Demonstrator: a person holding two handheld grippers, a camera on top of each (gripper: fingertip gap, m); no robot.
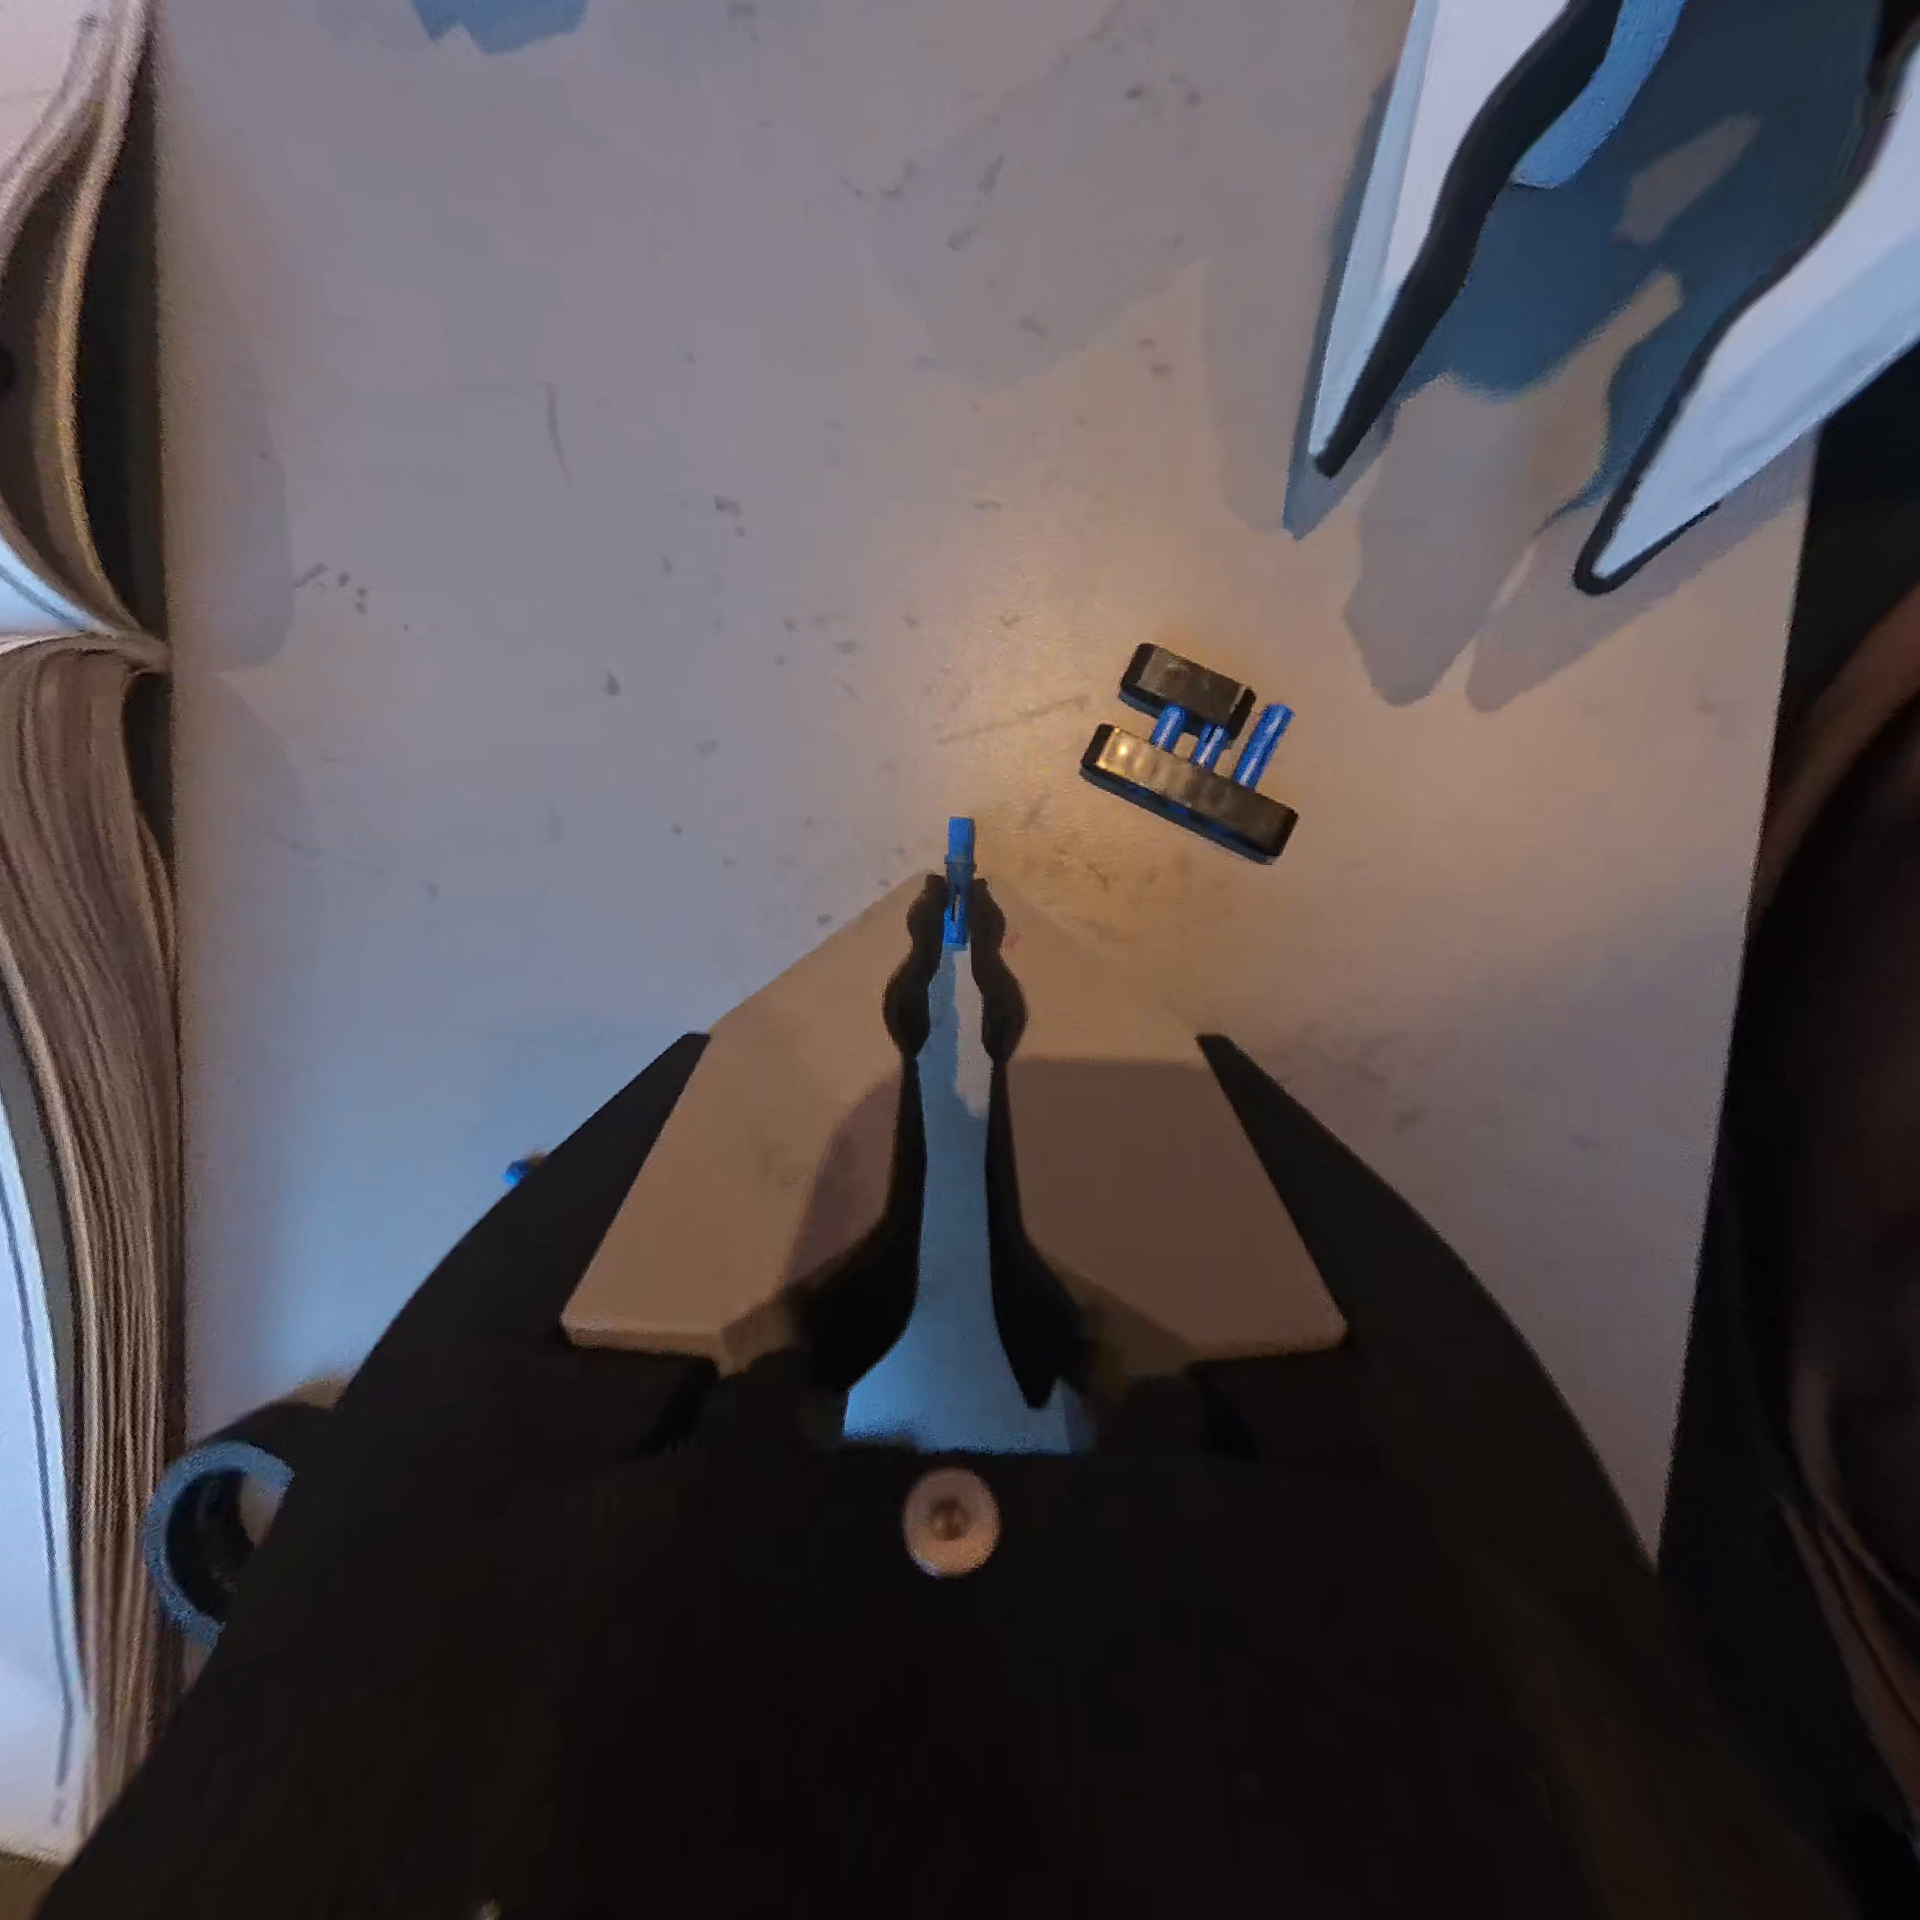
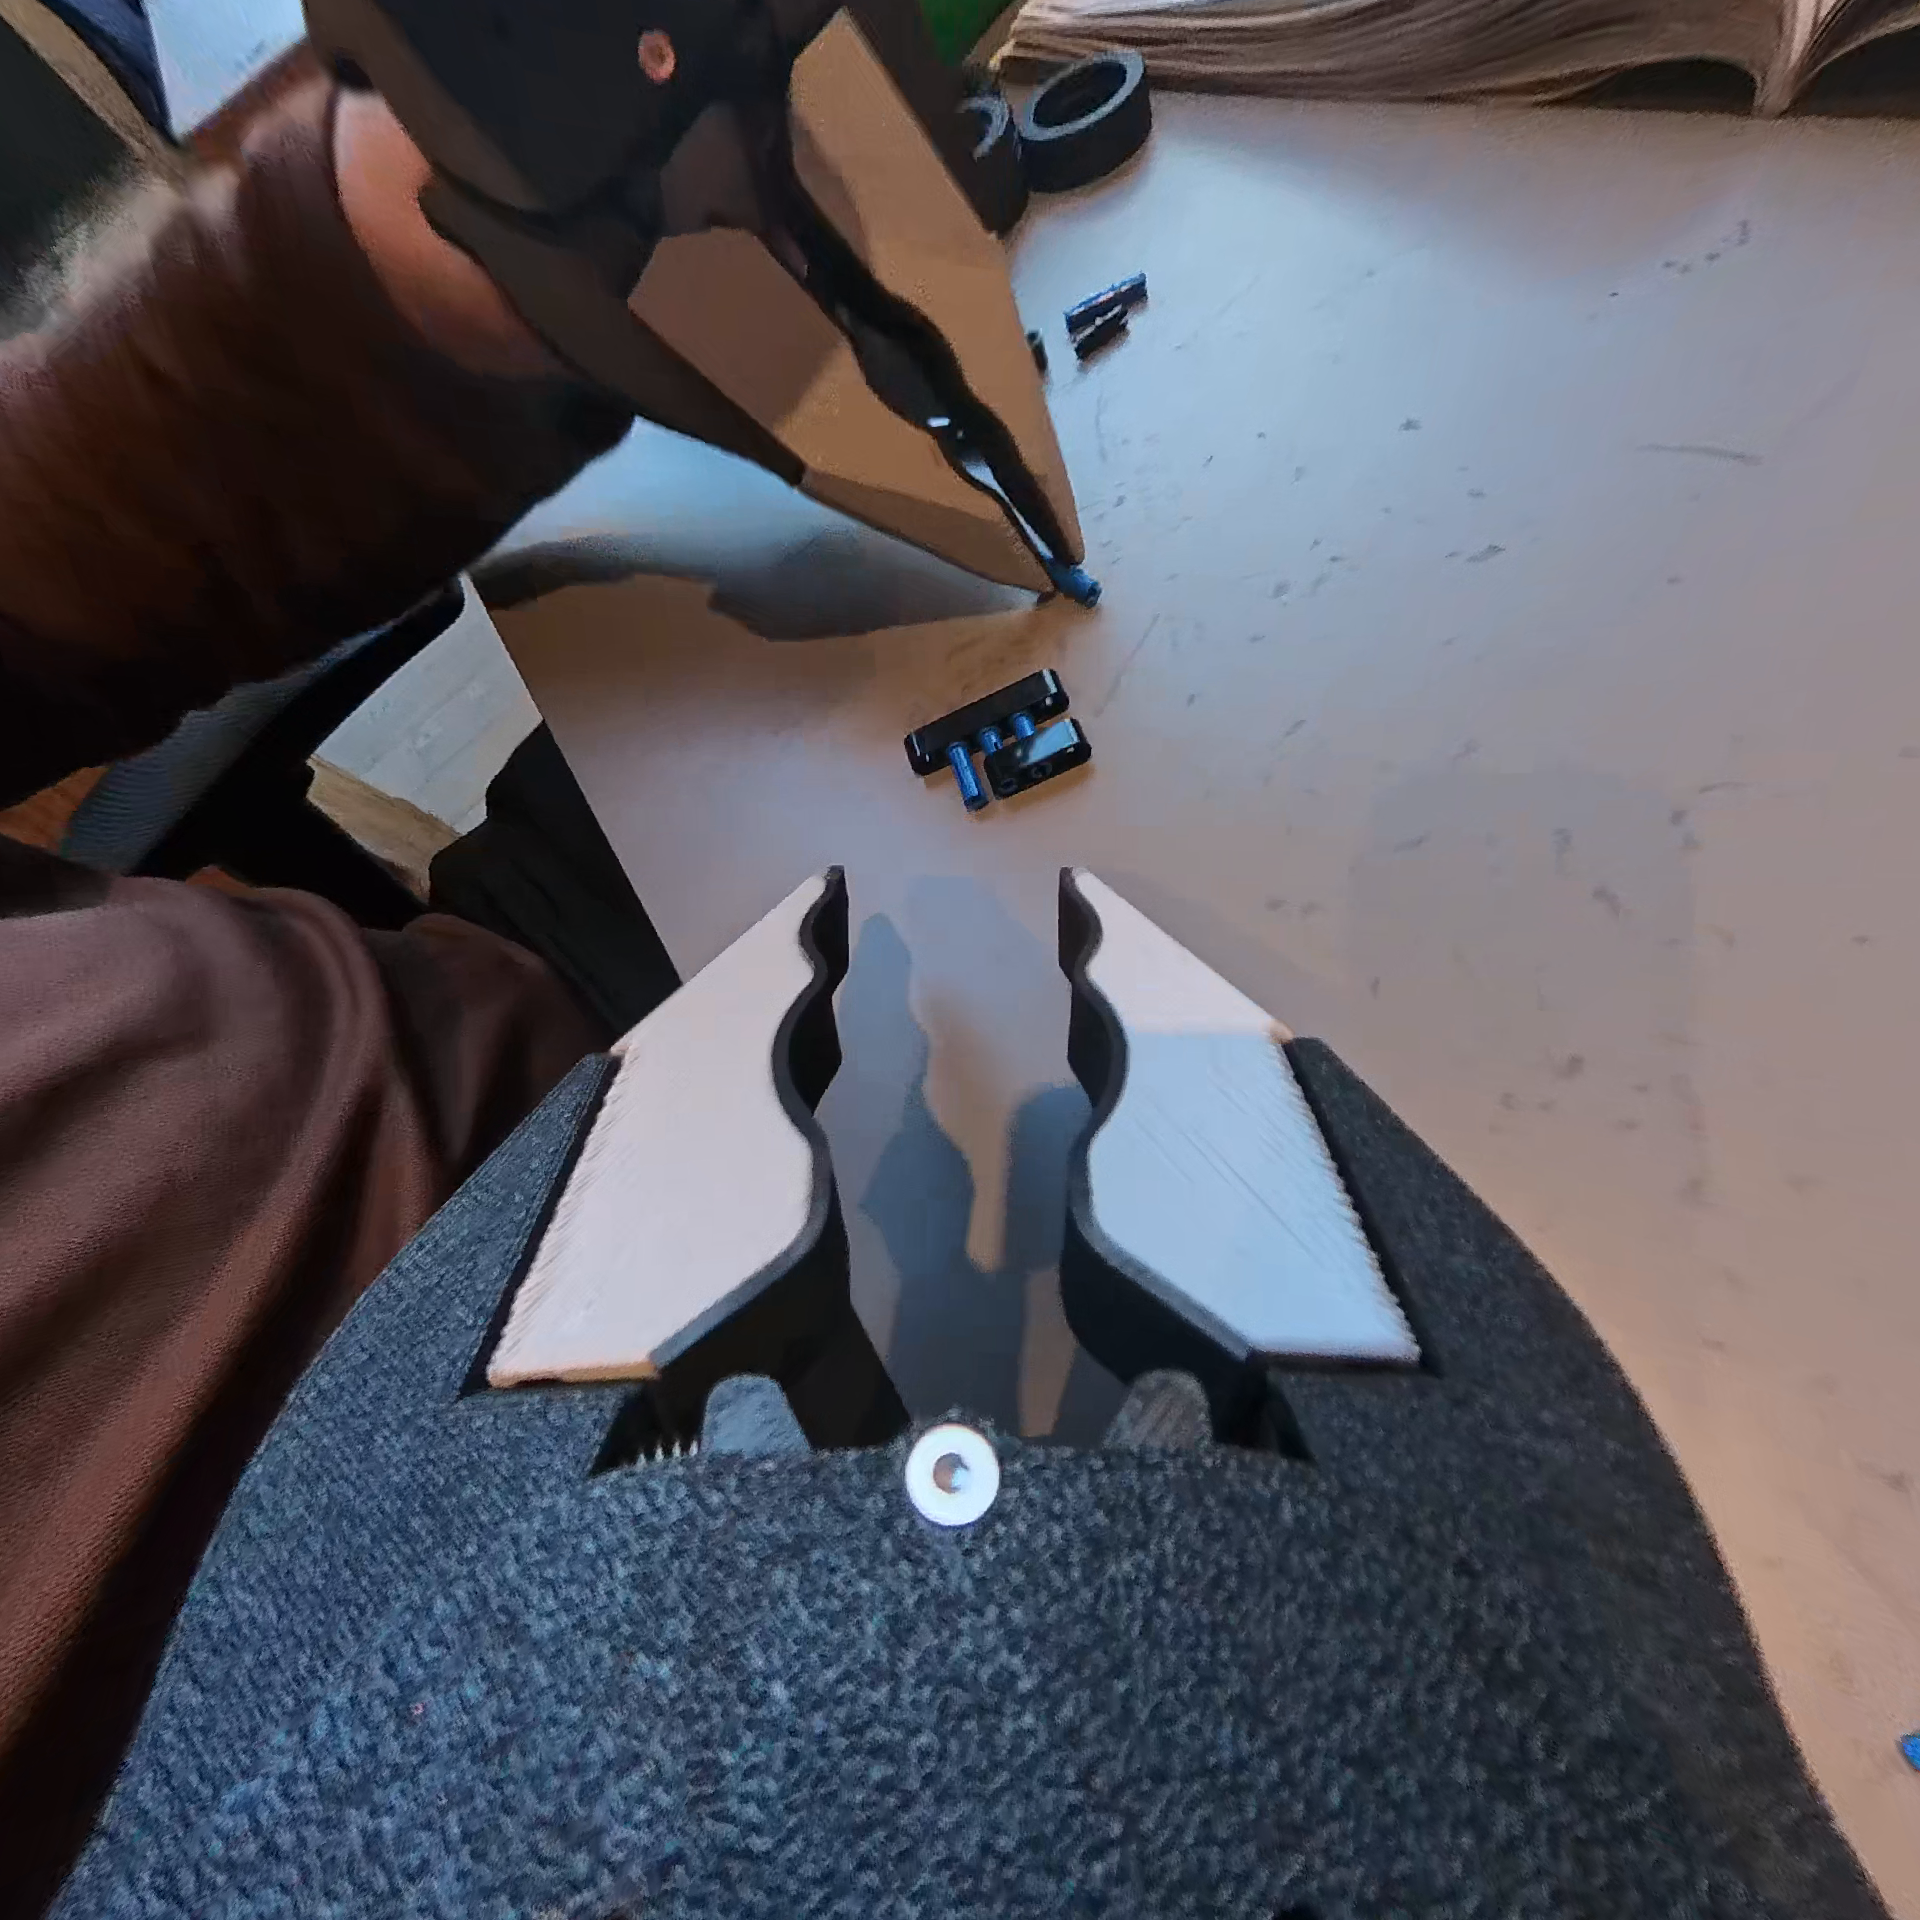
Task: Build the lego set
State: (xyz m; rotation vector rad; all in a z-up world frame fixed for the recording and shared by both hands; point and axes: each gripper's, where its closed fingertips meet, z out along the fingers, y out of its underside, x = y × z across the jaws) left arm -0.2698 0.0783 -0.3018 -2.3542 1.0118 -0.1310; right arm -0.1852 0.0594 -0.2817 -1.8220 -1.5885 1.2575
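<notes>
Pinching blue pin (image 1: 958,883) lengthwise, left claw (image 1: 956,896) sits nearer beam assy (image 1: 1188,750), ahead-right; right claw (image 2: 951,883) gapes empty.

Blue pin (image 1: 959,883): its rear end sat hidden between the left gripper's closed tips.
Black tyre (image 2: 1086,120): partly hidden behind the left gripper (image 2: 1060,577) in the right wrist view.
Open booklet (image 1: 73,935): cut off by the left edge.
Small dark pins (image 2: 1107,312): too small to tell apart.
Blue piece (image 2: 1910,1749): cut by the right edge.
</notes>
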